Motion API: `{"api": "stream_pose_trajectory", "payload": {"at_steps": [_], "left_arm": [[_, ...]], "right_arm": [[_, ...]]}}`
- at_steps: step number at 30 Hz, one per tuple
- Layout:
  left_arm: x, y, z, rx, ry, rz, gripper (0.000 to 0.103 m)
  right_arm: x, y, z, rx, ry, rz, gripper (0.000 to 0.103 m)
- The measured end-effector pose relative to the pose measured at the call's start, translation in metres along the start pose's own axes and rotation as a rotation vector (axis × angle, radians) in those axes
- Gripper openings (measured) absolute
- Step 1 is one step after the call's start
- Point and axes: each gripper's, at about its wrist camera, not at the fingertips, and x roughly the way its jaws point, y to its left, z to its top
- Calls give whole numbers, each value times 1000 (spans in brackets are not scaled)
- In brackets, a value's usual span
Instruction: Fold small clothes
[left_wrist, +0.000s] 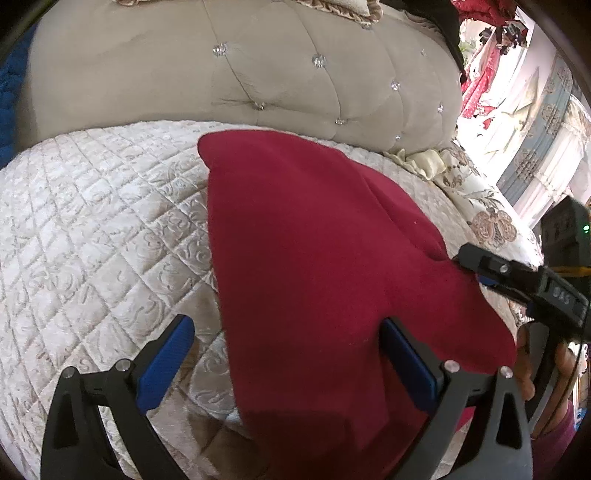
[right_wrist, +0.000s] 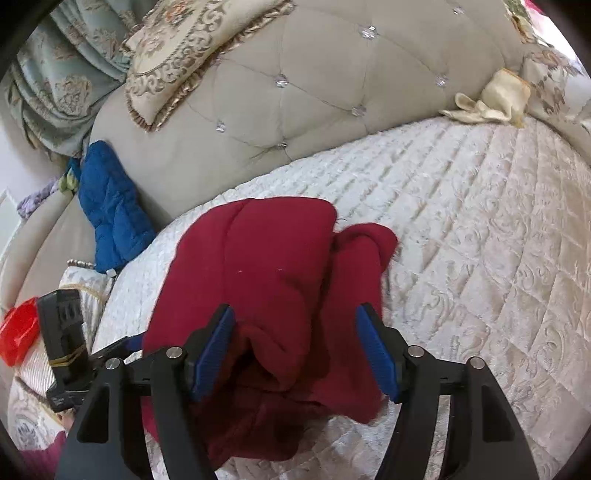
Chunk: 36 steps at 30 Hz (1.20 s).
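- The red garment (left_wrist: 314, 258) lies on the quilted bed cover (left_wrist: 92, 229), near the cover's front edge and below the tufted headboard (left_wrist: 258, 66).
- In the left wrist view its long axis runs from the near front edge of the cover away toward the headboard. One far corner points at the tufted panel.
- The left tongs (left_wrist: 288, 354) are spread wide. The left finger is over bare quilt just beside the cloth's left edge, and the right finger lies against or under the cloth, so they hold nothing.
- The right tongs (right_wrist: 295, 347) are also spread apart and empty. A bunched fold of the garment (right_wrist: 266, 280) sits between the two blue pads.
- In the left view the right tongs' (left_wrist: 465, 260) tips reach in from the side and touch the garment's right edge.
- Both tongs are at the garment's near end. The right pair looks better placed for a pinch, as cloth already lies in its gap.
- A blue padded piece (right_wrist: 110, 218) rests against the headboard at the cover's far left corner, well apart from the garment.
- Writing: white characters on the right tongs' body (left_wrist: 563, 295) look like "UAS", but I cannot read them for sure. No brand shows on the garment.
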Motion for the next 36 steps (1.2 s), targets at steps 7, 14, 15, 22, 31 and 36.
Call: {"api": "stream_pose_trajectory", "payload": {"at_steps": [7,14,15,22,31,36], "left_arm": [[9,-5,1,-3,42,-40,103],[23,6,10,-117,126,-151,103],[24,9,14,-137,130,-161,103],[32,14,26,-213,156,-174,103],[19,-2,20,-174,176,-149,91],[-24,0,19,-195,148,-193,68]], "right_arm": [[-22,-17,17,62,-73,-65,55],[39,-33,17,153,148,78,59],[43,-30,17,148,149,88,64],[48,-11,25,104,130,129,72],[69,21,21,-19,162,7,31],[35,39,24,-17,129,68,18]]}}
